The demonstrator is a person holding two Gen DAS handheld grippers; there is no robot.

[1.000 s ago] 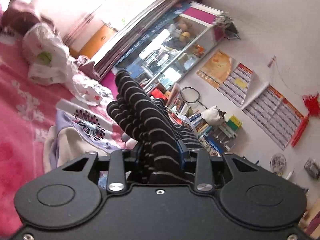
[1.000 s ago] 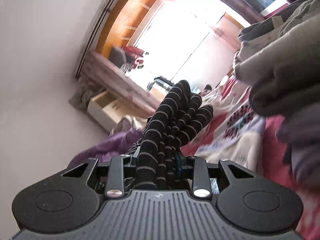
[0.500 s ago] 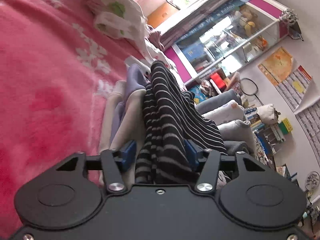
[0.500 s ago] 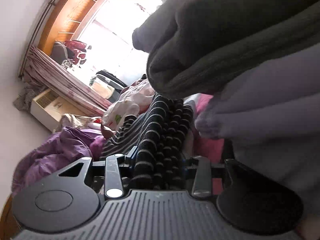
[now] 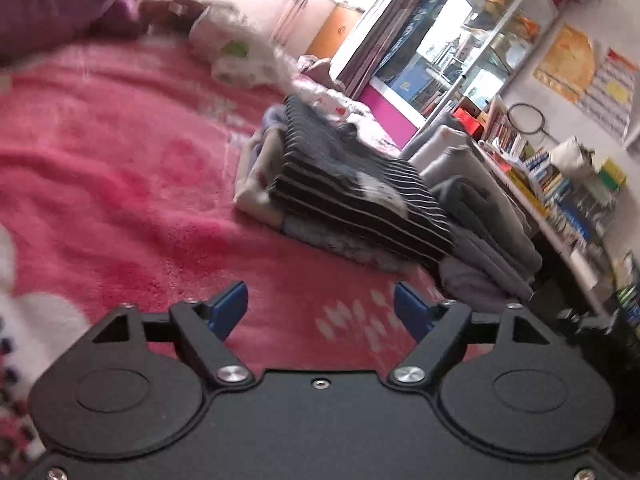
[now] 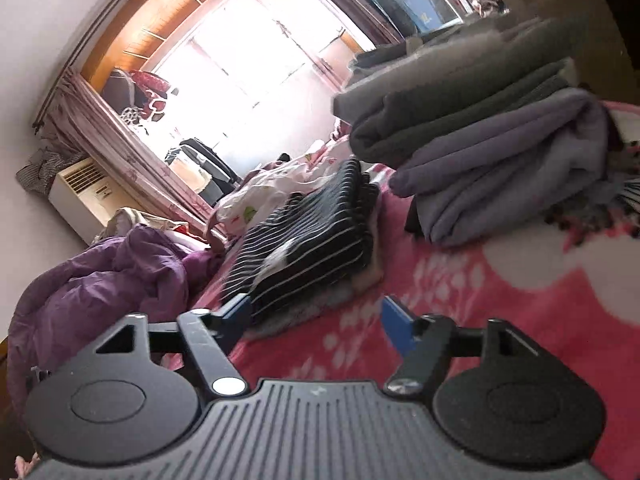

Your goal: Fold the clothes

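The bed is covered by a pink blanket (image 5: 120, 168) with white floral patches. Directly on it lie:

- A pale folded garment (image 5: 256, 184) near the centre, with the folded black-and-white striped garment (image 5: 352, 188) on top.
- A stack of folded grey garments (image 5: 480, 220) at 3 o'clock of the striped piece, just beside it.
- A white patterned heap (image 5: 244, 56) at 12 o'clock, toward the far edge.
- A crumpled purple quilt (image 6: 104, 280) at 9 o'clock in the right wrist view, beside the striped garment.
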